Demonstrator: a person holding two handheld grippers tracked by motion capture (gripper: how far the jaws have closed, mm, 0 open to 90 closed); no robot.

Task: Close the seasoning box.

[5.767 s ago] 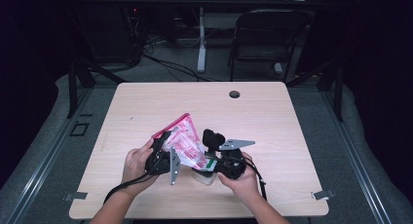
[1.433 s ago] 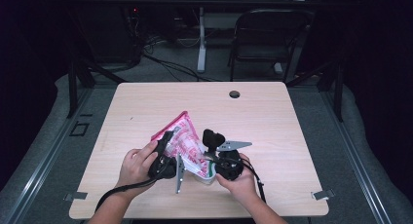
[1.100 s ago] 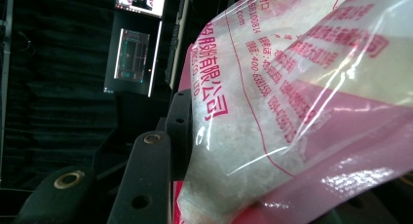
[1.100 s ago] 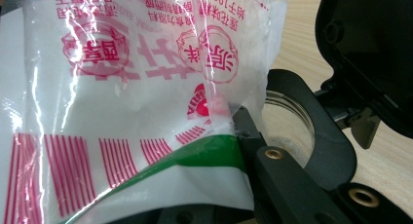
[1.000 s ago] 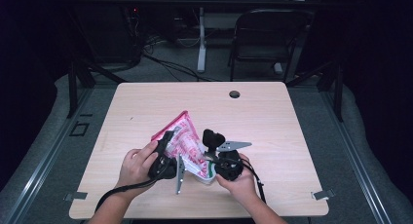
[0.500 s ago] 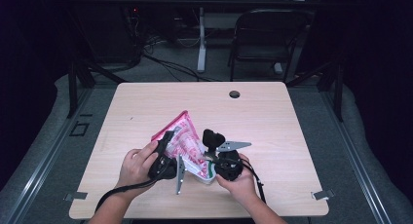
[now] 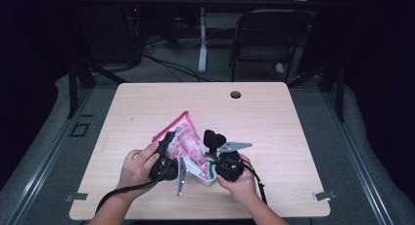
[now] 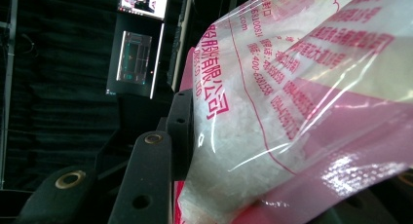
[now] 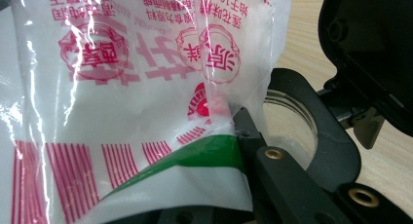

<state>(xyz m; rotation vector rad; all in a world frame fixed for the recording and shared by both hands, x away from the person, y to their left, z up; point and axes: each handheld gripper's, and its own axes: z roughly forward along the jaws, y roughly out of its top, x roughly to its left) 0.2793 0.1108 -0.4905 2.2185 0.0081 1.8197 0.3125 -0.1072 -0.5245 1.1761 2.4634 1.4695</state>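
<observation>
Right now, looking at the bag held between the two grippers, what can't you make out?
- High view: the print on the bag is too small to read.
- Left gripper view: the bag hides the far jaw of the left gripper.
- Right gripper view: the bag covers the grip of the right gripper.

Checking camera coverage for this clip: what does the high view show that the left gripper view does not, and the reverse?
High view alone: the light wooden table with its round dark grommet, both hands, the right gripper and the black chair behind. Left gripper view alone: white grains inside the pink-printed clear plastic bag, its red lettering up close, and a lit screen in the dark background. Both: the bag held at the left gripper.
</observation>
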